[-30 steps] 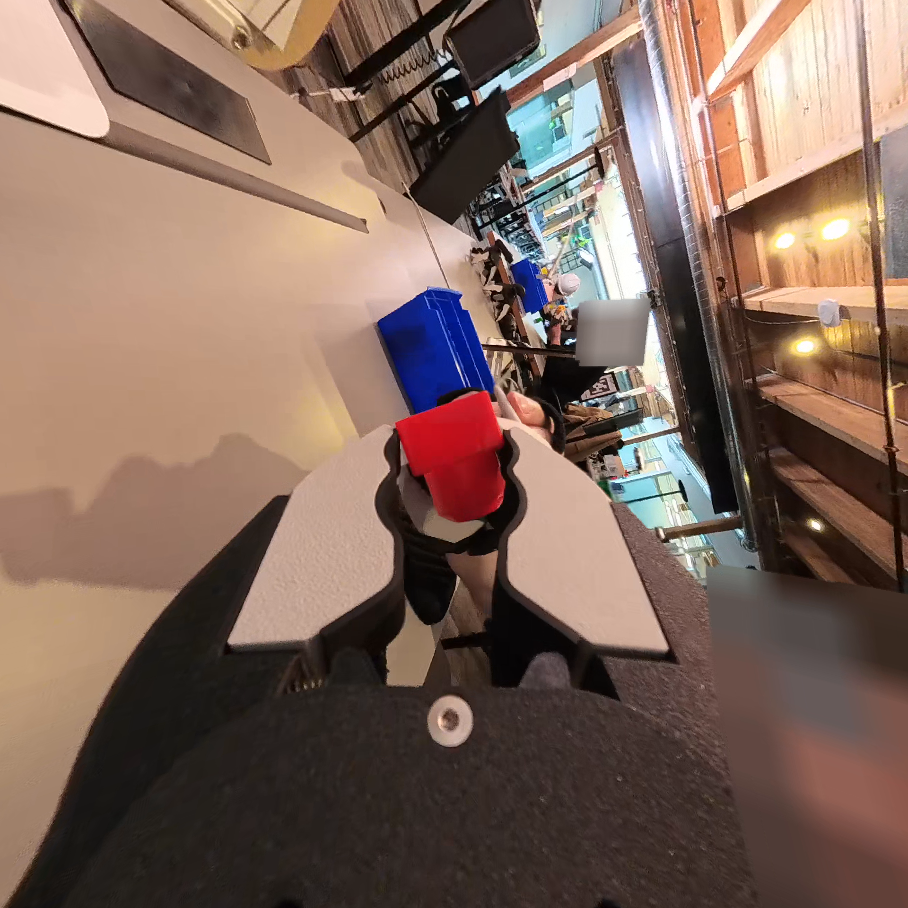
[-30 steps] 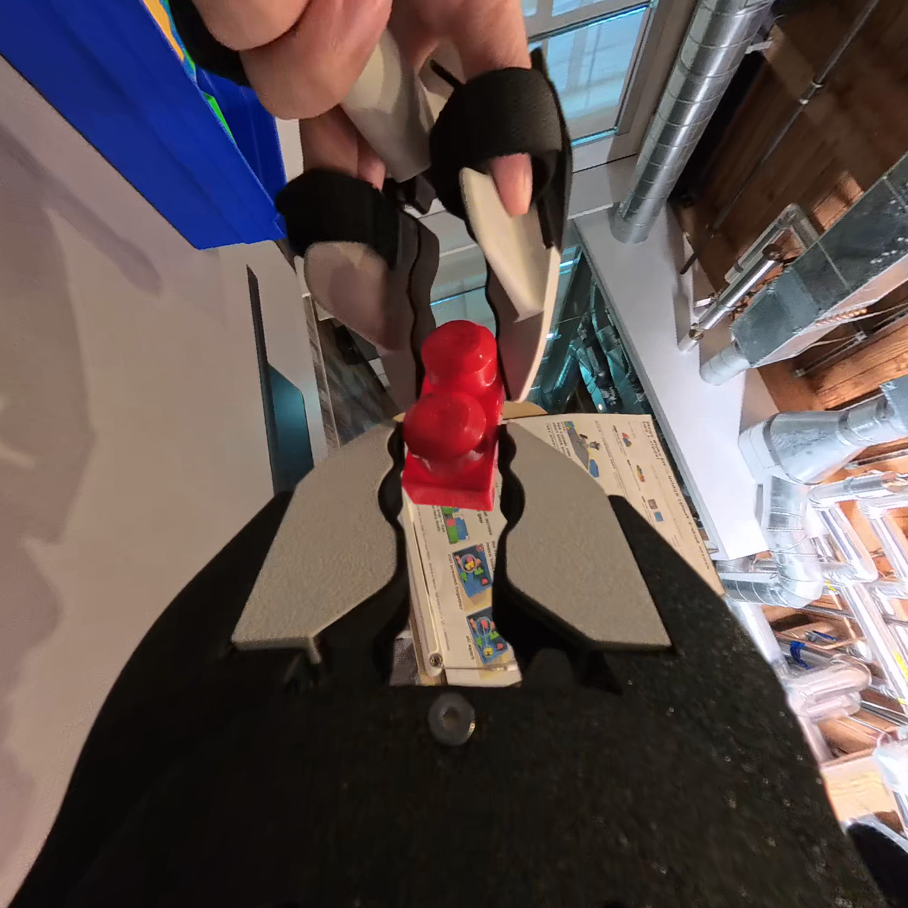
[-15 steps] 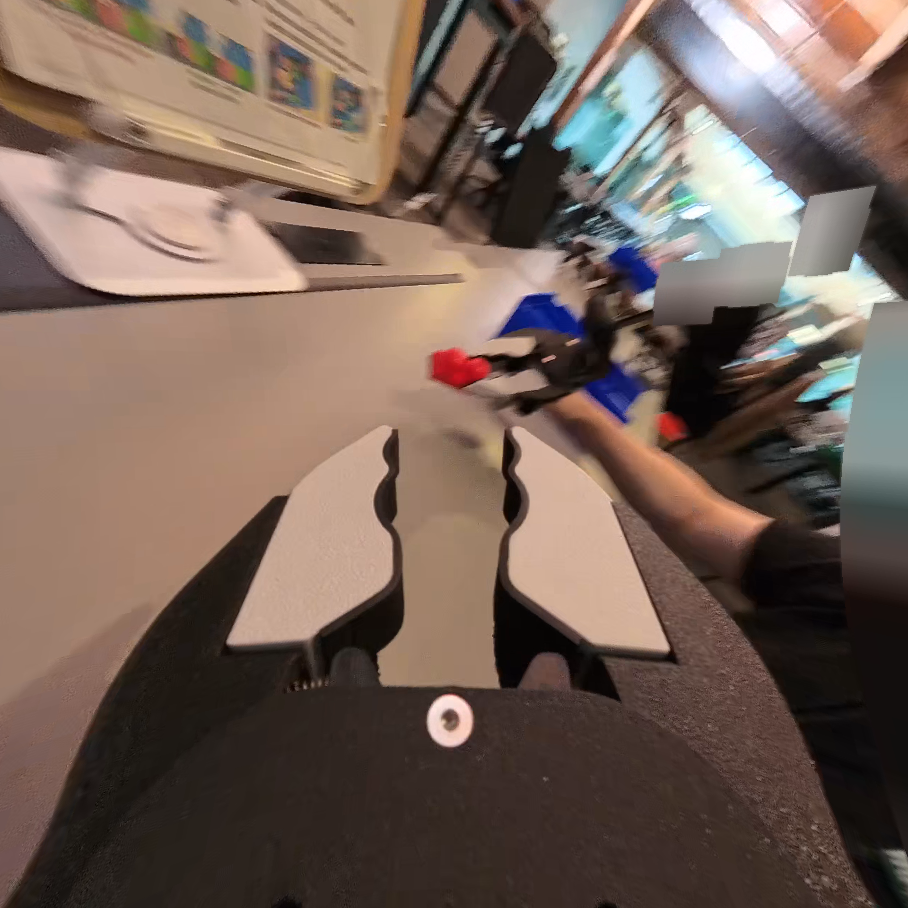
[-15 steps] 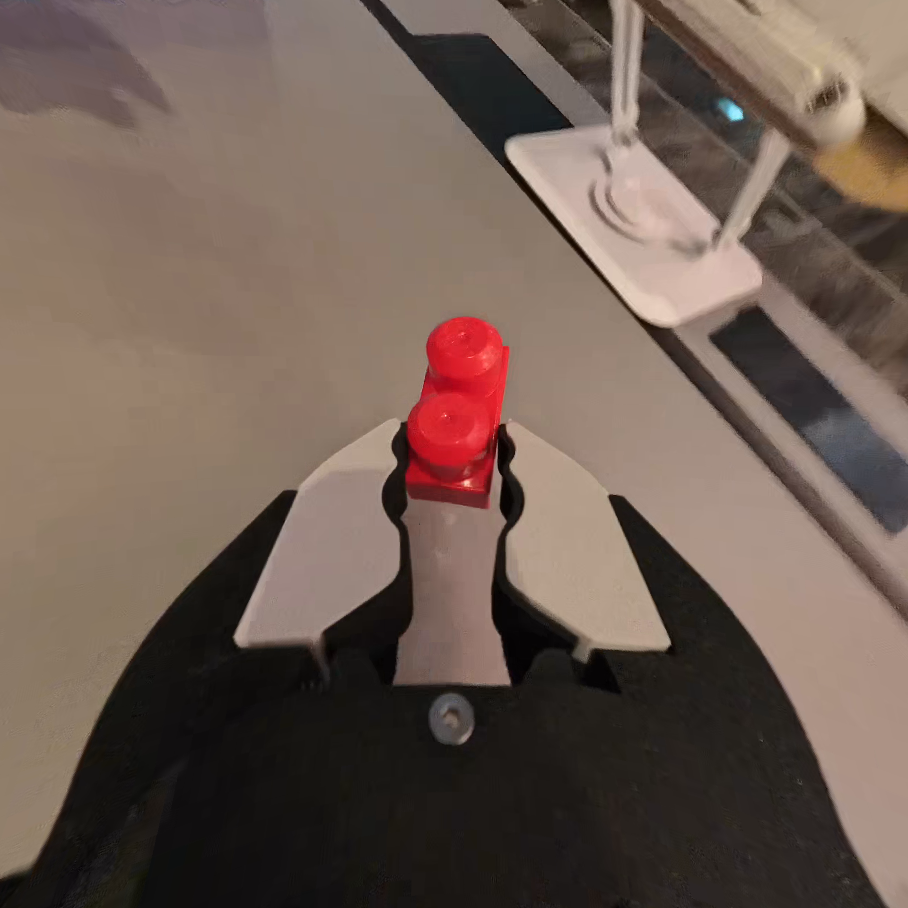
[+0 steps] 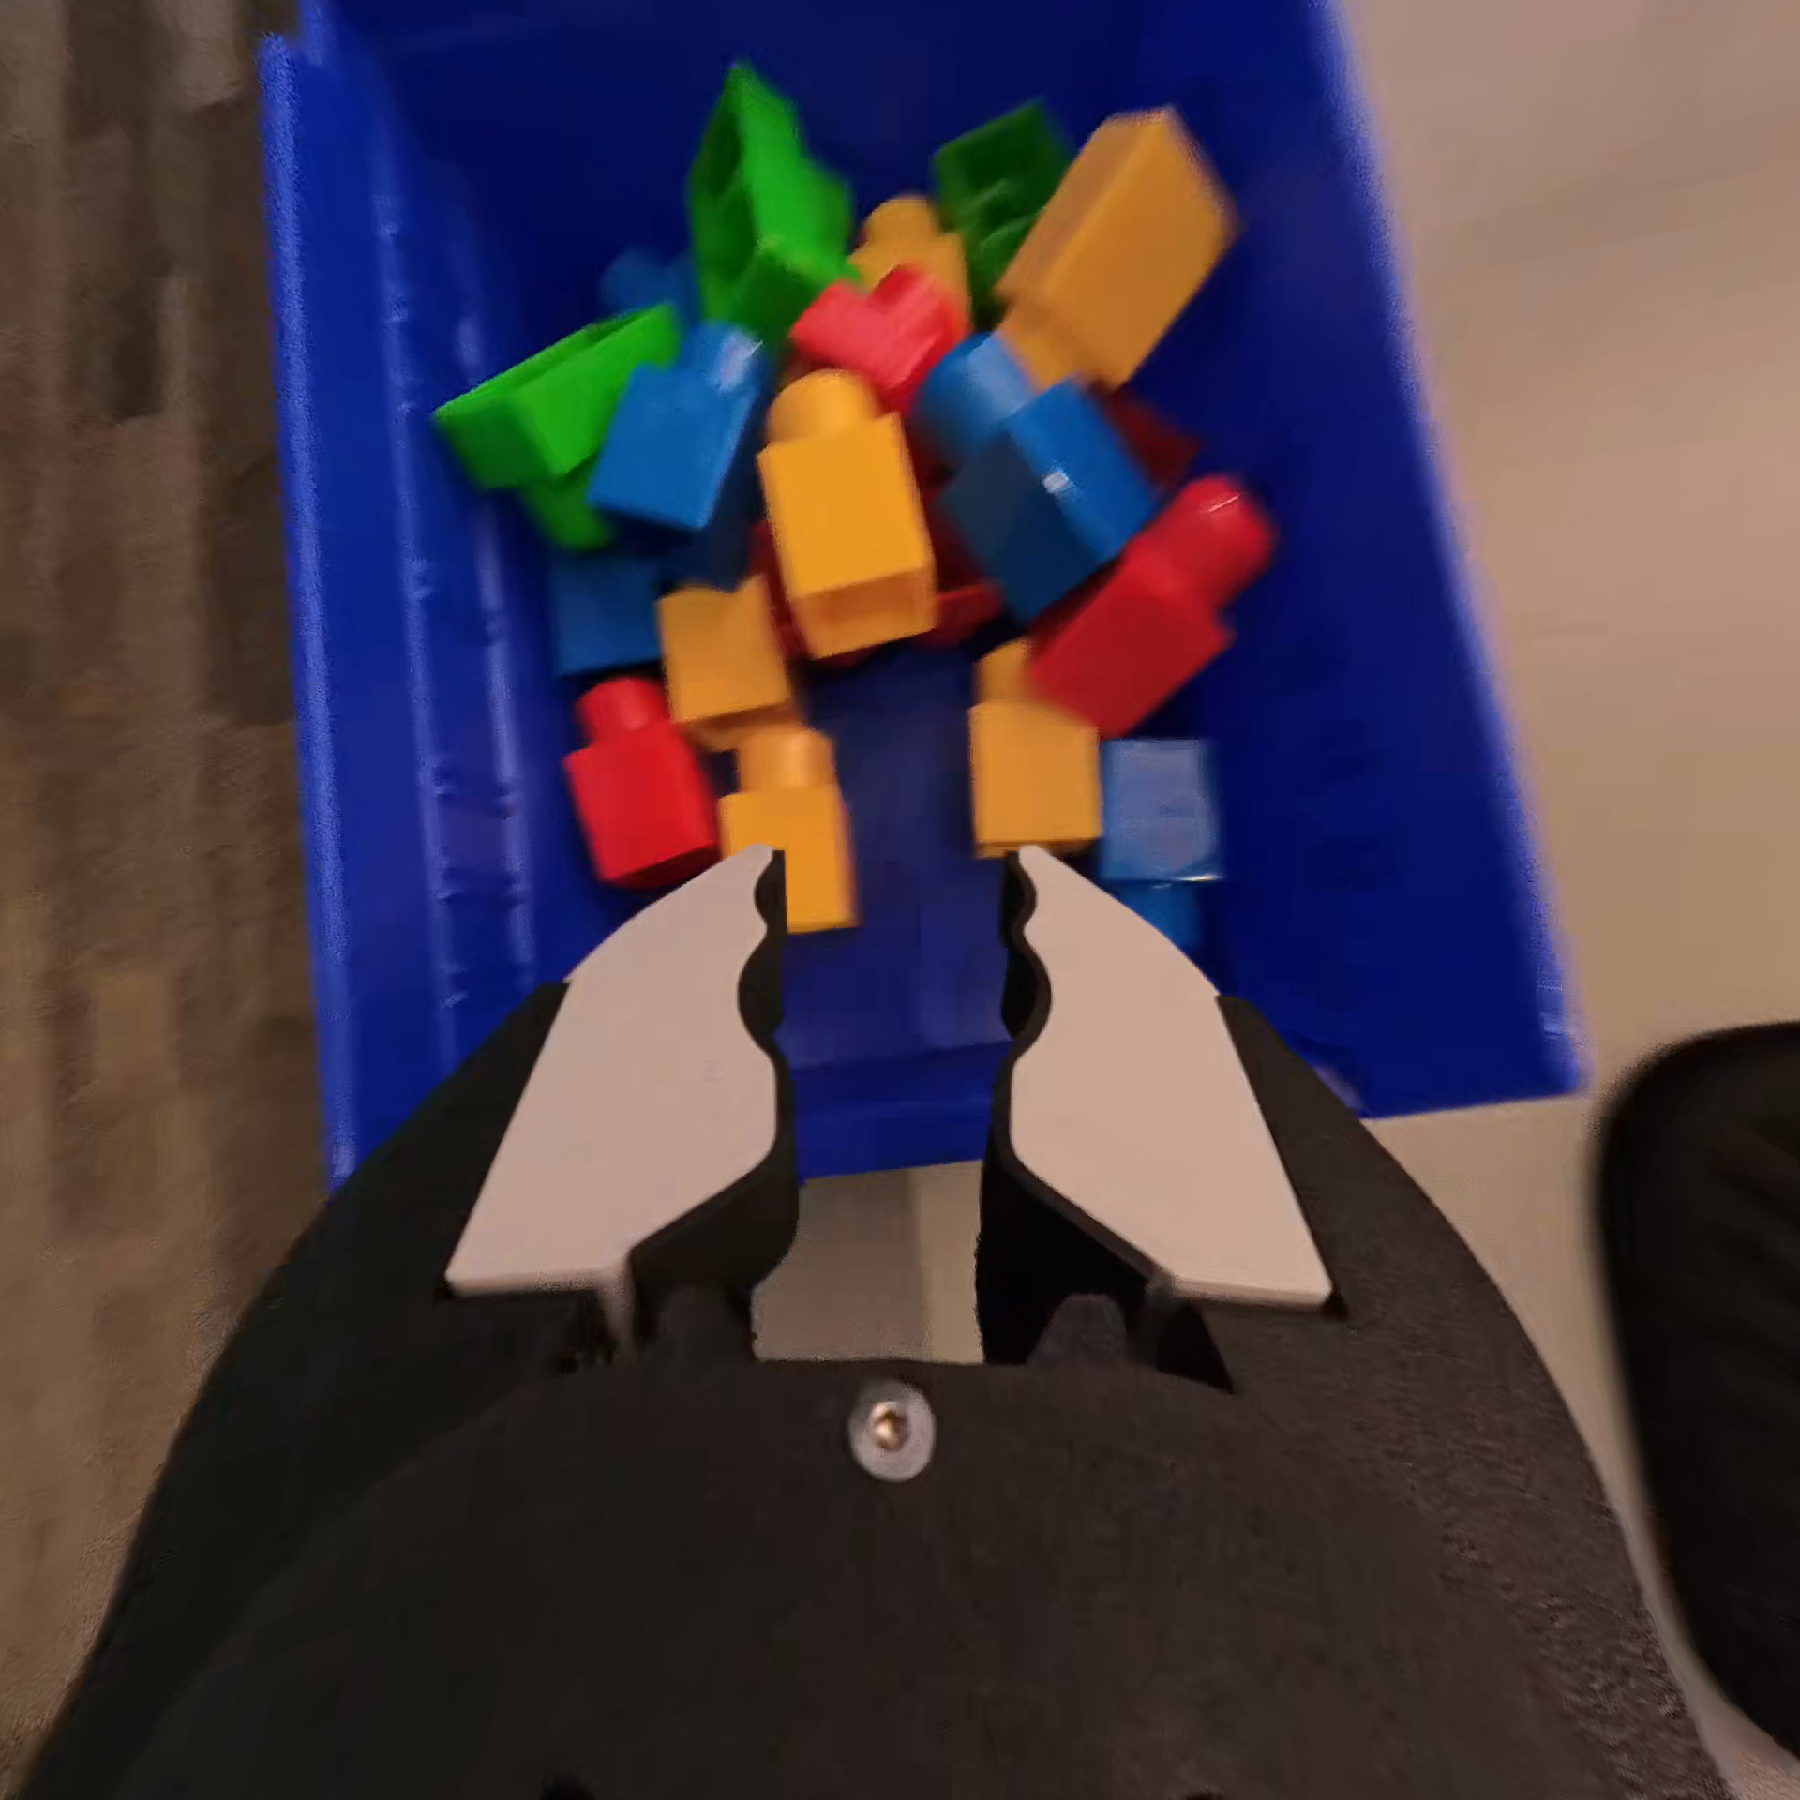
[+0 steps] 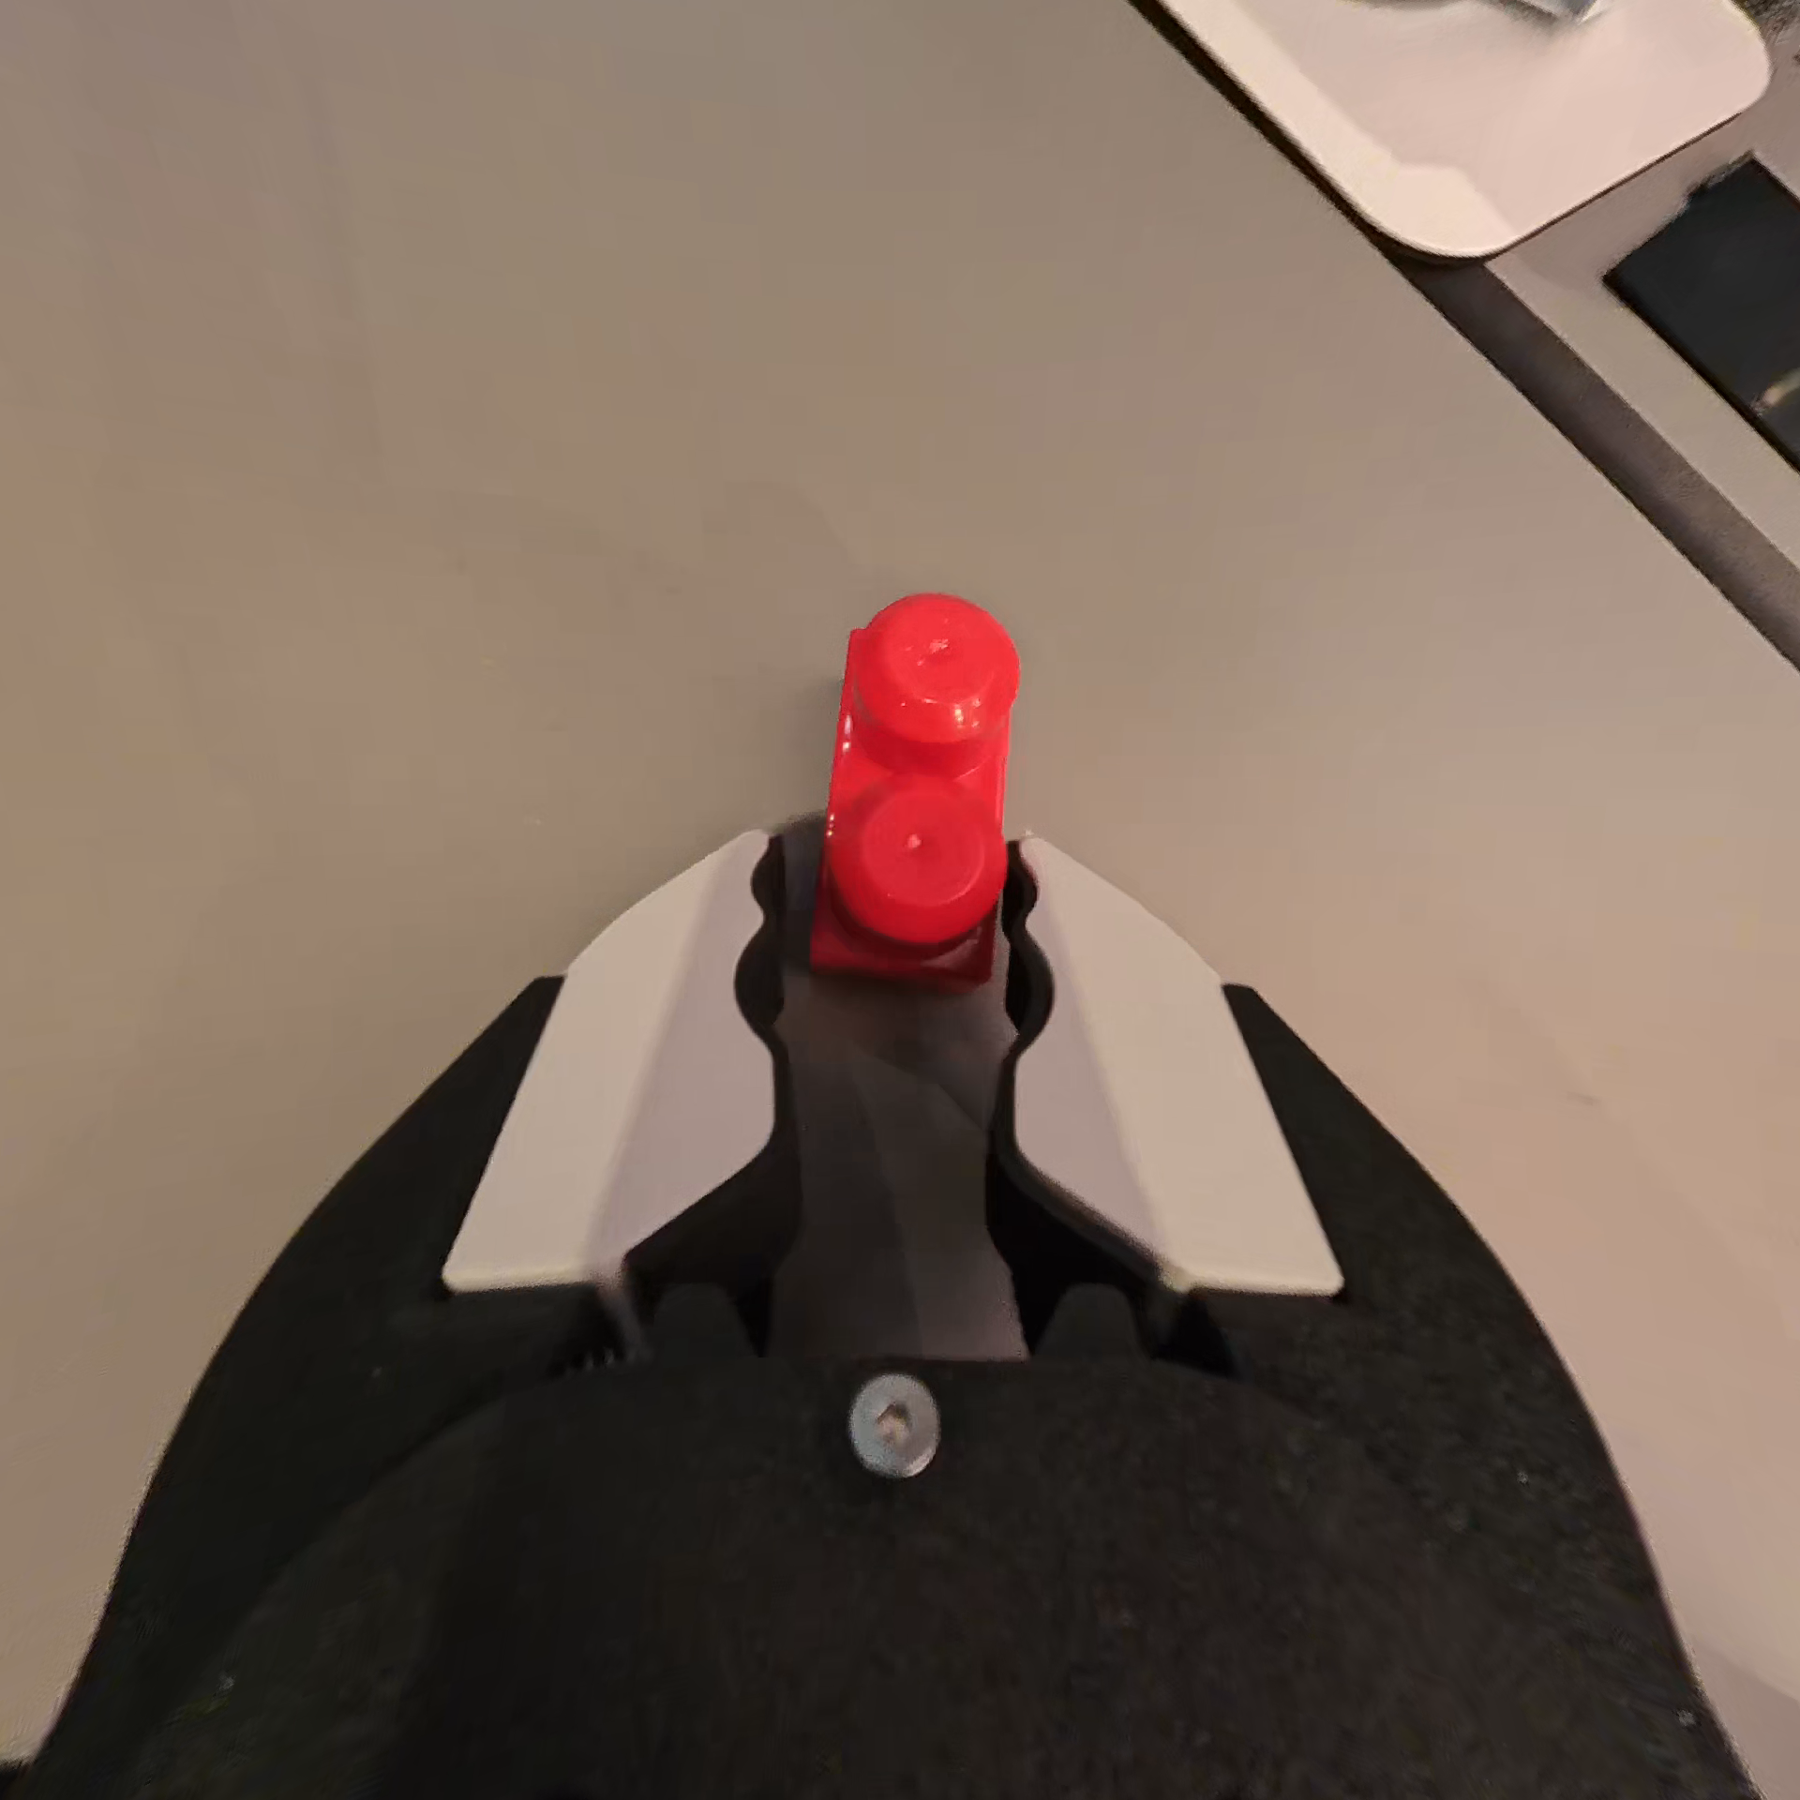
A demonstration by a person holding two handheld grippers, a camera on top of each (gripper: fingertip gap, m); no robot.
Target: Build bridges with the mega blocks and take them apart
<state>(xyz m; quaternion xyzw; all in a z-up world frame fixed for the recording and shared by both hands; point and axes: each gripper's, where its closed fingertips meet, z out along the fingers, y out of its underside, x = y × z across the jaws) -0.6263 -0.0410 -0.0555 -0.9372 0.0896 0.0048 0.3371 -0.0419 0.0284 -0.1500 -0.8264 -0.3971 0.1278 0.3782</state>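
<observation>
Here the left gripper [image 5: 891,857], fingers apart and empty, hangs over a blue bin [image 5: 390,604] heaped with red, yellow, green and blue blocks [image 5: 847,526]; the right gripper [image 6: 891,847] clamps a red two-stud block [image 6: 916,799] above the grey table [image 6: 390,390].

A pale beige, matte tabletop [image 6: 487,390] fills most of what I can see. Towards its far right corner sits a flat white plate with rounded corners [image 6: 1519,107], and just beside that a dark strip [image 6: 1597,429] runs along the table edge. On the other side, a mottled grey-brown floor [image 5: 127,584] shows past the table, and a blurred dark rounded shape [image 5: 1705,1364] sits low at the right.
</observation>
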